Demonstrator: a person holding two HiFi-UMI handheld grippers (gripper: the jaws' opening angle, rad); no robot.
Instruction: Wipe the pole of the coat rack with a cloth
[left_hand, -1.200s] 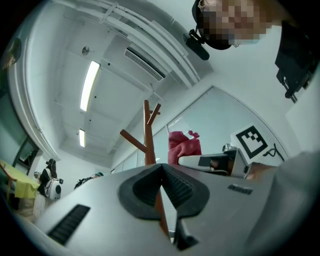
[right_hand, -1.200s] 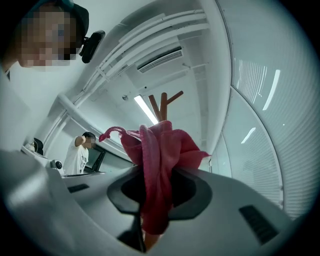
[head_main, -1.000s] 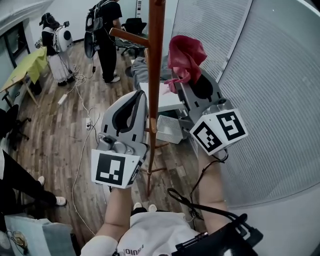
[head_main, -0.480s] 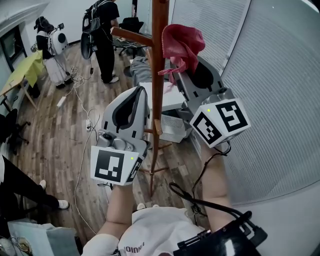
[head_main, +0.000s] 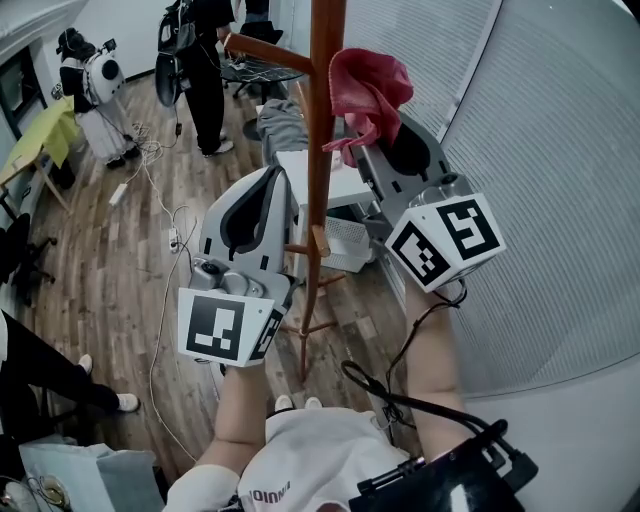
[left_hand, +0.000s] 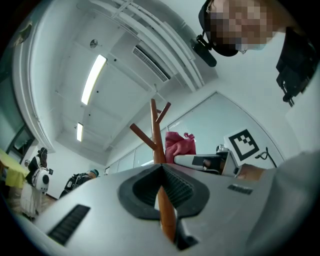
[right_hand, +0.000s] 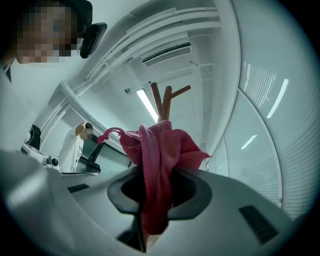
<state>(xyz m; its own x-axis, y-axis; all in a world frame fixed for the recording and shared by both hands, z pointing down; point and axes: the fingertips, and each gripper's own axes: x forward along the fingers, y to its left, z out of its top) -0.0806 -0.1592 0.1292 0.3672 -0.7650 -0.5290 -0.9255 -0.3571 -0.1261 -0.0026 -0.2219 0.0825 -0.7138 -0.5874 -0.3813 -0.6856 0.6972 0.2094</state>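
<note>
1. The left gripper (left_hand: 161, 172) has its jaws pressed together on the pole (head_main: 325, 120) of the coat rack. In the left gripper view the brown wood runs straight up through the narrow slot between them.
2. The right gripper (right_hand: 154, 172) is clamped on a bunched red cloth (right_hand: 160, 145), which fills the gap between its jaws. The cloth spills above them in loose folds, and a thin loop sticks out at one side.
3. From above, the cloth sits right against the pole's right side, higher up than the left gripper's hold. Whether it actually presses on the wood I cannot tell.
4. The two grippers flank the pole, left one lower, right one higher. Their marker cubes (head_main: 225, 330) (head_main: 445, 240) are turned back toward the person's body.
5. A short peg (head_main: 319, 240) juts from the pole between the grippers, and a longer peg (head_main: 262, 50) slants out to the left near the top. The forked top pegs show behind the cloth in the right gripper view.
6. The pole stands upright on a wood floor (head_main: 110, 270), close to a white slatted wall (head_main: 540, 150) on its right.
7. Farther back, a person in dark clothes (head_main: 205, 70) stands near a yellow table (head_main: 40, 135), with cables trailing across the floor.
</note>
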